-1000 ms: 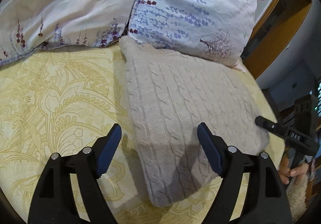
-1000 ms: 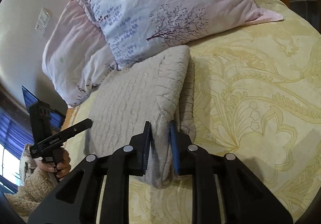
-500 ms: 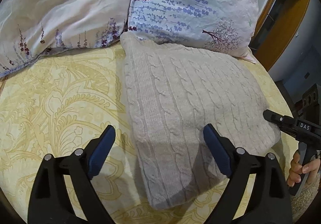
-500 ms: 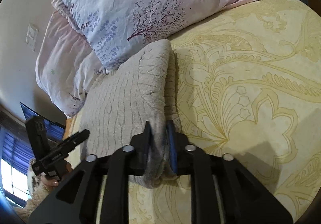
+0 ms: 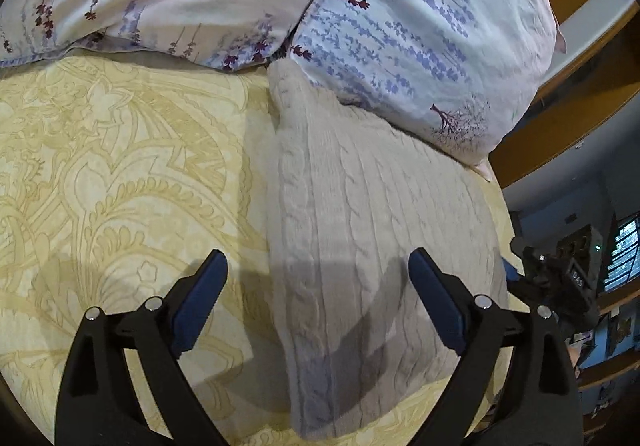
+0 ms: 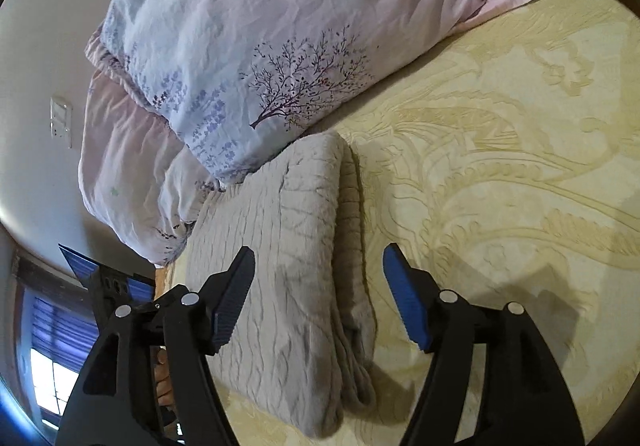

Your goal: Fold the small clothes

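Observation:
A beige cable-knit sweater [image 5: 372, 238] lies folded in a thick rectangle on the yellow patterned bedspread [image 5: 120, 174], its far end against the pillows. My left gripper [image 5: 318, 286] is open and empty, just above the sweater's near left edge. In the right wrist view the same sweater [image 6: 288, 270] shows its stacked folded layers along the right edge. My right gripper [image 6: 318, 286] is open and empty, its jaws standing either side of that folded edge without holding it. The right gripper also shows in the left wrist view [image 5: 560, 282] at the sweater's right side.
Two floral pillows [image 5: 420, 26] [image 6: 260, 46] lie at the head of the bed, touching the sweater's far end. The bed's edge and a wooden frame [image 5: 560, 118] are at the right. A window [image 6: 52, 346] and wall lie beyond the left side.
My right gripper was shut on the sweater's folded edge and has opened, letting it go. The sweater has settled flat. My left gripper stayed open and drifted slightly.

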